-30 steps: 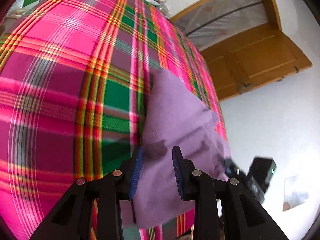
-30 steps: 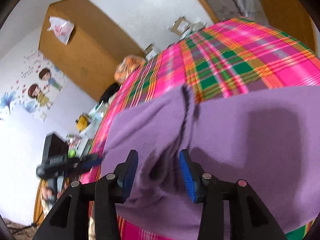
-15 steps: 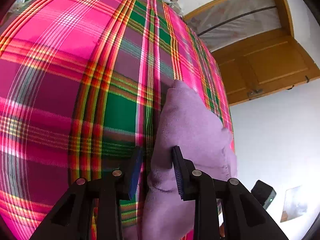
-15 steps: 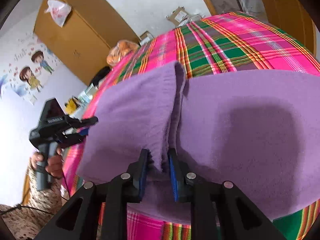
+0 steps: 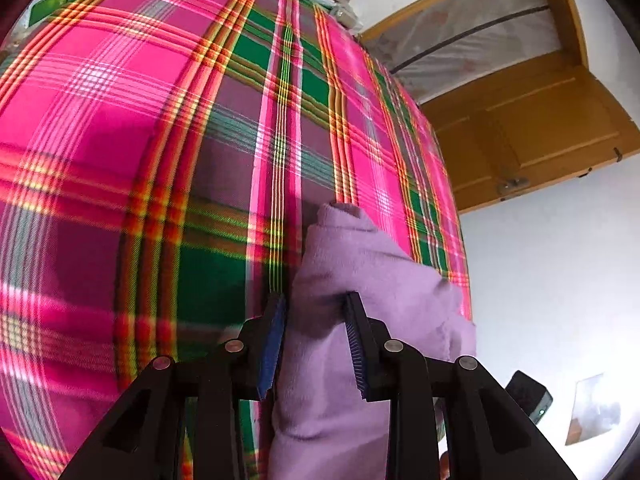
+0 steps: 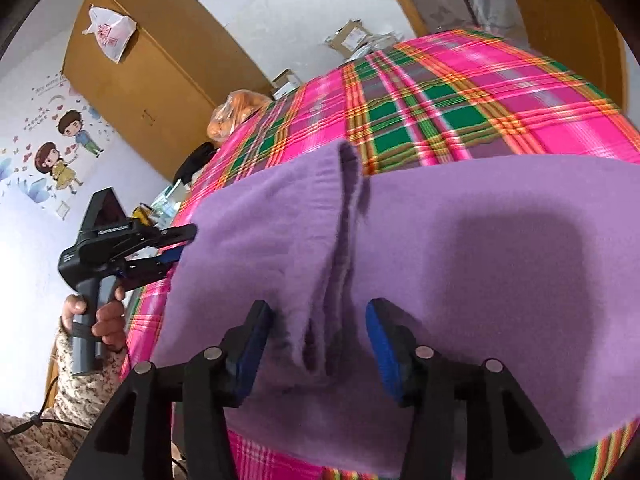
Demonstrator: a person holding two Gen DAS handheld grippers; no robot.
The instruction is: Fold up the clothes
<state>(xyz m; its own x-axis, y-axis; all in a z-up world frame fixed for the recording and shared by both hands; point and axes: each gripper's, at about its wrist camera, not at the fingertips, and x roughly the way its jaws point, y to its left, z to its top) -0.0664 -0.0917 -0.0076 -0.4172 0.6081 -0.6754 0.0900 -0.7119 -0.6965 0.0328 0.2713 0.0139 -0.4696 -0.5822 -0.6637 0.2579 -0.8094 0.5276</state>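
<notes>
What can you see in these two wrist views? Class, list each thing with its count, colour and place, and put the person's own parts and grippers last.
Purple garment: one, lilac fleece, spread on the bed.
Plaid bedcover: one, pink, green and orange, under the garment.
Wardrobe: one, brown wood, against the wall.
White plastic bag: one, on top of the wardrobe.
Orange bag: one, beside the bed's far edge.
Cartoon wall stickers: a pair of figures, on the white wall.
Wooden door: one, brown, beyond the bed.
Hand: one, gripping the left gripper's handle.
Left gripper: black, blue pads, fleece between them.
Right gripper: black, open around a fold.
</notes>
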